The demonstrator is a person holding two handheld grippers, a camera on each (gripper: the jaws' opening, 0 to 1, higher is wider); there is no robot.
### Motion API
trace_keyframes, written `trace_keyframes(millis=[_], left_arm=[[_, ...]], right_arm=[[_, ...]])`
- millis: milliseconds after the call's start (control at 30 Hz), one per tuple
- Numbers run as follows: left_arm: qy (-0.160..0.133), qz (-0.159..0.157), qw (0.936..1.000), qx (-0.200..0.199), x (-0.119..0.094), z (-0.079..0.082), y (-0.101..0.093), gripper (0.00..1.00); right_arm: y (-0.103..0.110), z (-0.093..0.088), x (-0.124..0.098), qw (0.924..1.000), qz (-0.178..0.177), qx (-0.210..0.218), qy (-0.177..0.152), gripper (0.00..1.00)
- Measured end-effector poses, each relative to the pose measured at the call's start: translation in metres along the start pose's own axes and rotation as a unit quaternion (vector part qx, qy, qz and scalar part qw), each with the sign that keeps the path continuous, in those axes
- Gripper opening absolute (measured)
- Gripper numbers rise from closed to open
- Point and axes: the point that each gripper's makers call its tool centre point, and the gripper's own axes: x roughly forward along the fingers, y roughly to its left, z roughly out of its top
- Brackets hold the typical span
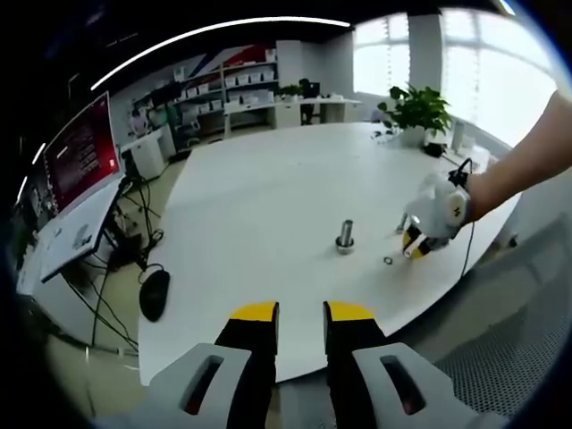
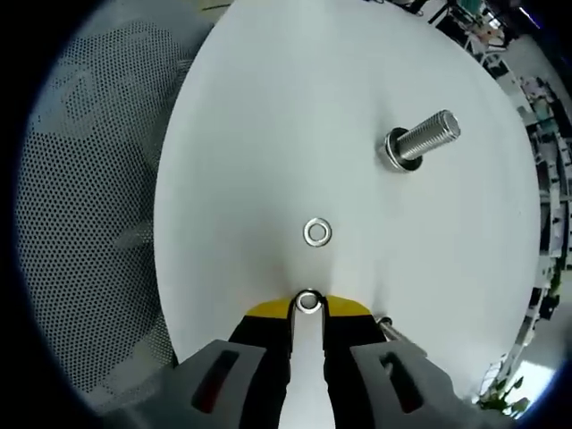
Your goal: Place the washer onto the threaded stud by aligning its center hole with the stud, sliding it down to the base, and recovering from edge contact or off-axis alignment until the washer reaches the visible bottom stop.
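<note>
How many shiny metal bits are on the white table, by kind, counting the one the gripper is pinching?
Small silver metal ring washers: 2, one lying flat on the table, one pinched at the right gripper's tips.
Upright silver threaded metal stud with a base: 1.
Total: 3.

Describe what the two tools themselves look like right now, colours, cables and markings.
The left tool has black jaws capped in yellow, rising from pale grey housings with dark slots. The right tool matches: black jaws, yellow tips, grey housings with reddish slots. In the left gripper view the right tool is white with a yellow mark, a black cable trailing; the arm is bare.
</note>
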Motion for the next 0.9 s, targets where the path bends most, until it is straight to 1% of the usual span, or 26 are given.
trace_keyframes(millis=[67,133,200,233,267,300,333,367,400,500,567,600,633,733,900], left_arm=[[-0.001,0.0,1.0,-0.002,0.0,0.0,0.0,0.17],[-0.001,-0.001,1.0,-0.001,0.0,0.0,0.0,0.17],[0.002,-0.002,1.0,-0.001,0.001,-0.001,0.0,0.17],[0.002,-0.002,1.0,0.0,0.001,-0.001,0.0,0.17],[0.002,-0.002,1.0,-0.001,0.001,-0.001,0.0,0.17],[0.002,-0.002,1.0,-0.001,0.0,-0.001,0.0,0.17],[0.002,-0.002,1.0,-0.002,0.0,-0.001,-0.001,0.17],[0.002,-0.002,1.0,-0.002,0.0,-0.001,-0.001,0.17],[0.002,-0.003,1.0,-0.002,0.0,-0.001,0.0,0.17],[0.003,-0.003,1.0,-0.002,0.001,-0.001,0.0,0.17],[0.005,-0.003,1.0,-0.001,0.001,-0.002,0.0,0.17],[0.005,-0.003,1.0,-0.001,0.001,-0.002,-0.001,0.18],[0.005,-0.003,1.0,-0.001,0.001,-0.002,-0.001,0.18],[0.003,0.001,1.0,0.0,0.0,-0.001,0.0,0.18],[0.004,0.0,1.0,-0.002,0.0,-0.002,0.0,0.19]], right_arm=[[-0.003,-0.002,0.001,0.9998,0.001,0.018,-0.011,0.13],[-0.005,-0.006,0.001,0.9996,0.0,0.026,-0.014,0.13],[-0.005,-0.006,-0.003,0.9973,0.005,0.063,-0.036,0.13],[-0.006,-0.006,-0.006,0.995,0.01,0.085,-0.051,0.13],[-0.007,-0.007,-0.008,0.9937,0.011,0.095,-0.059,0.13],[-0.008,-0.01,-0.012,0.9906,0.012,0.117,-0.07,0.13],[-0.008,-0.011,-0.013,0.9895,0.012,0.125,-0.072,0.13],[-0.008,-0.015,-0.014,0.9863,0.016,0.143,-0.08,0.13],[-0.004,-0.021,-0.014,0.9846,0.028,0.153,-0.079,0.13],[-0.005,-0.034,-0.015,0.9845,0.023,0.156,-0.077,0.13],[-0.004,-0.04,-0.018,0.9795,0.027,0.18,-0.086,0.13],[-0.004,-0.042,-0.021,0.9749,0.029,0.198,-0.096,0.13],[-0.005,-0.042,-0.023,0.9721,0.029,0.208,-0.104,0.13],[-0.006,-0.048,-0.032,0.9662,0.027,0.227,-0.12,0.13],[-0.011,-0.053,-0.044,0.9565,0.021,0.253,-0.144,0.14]])
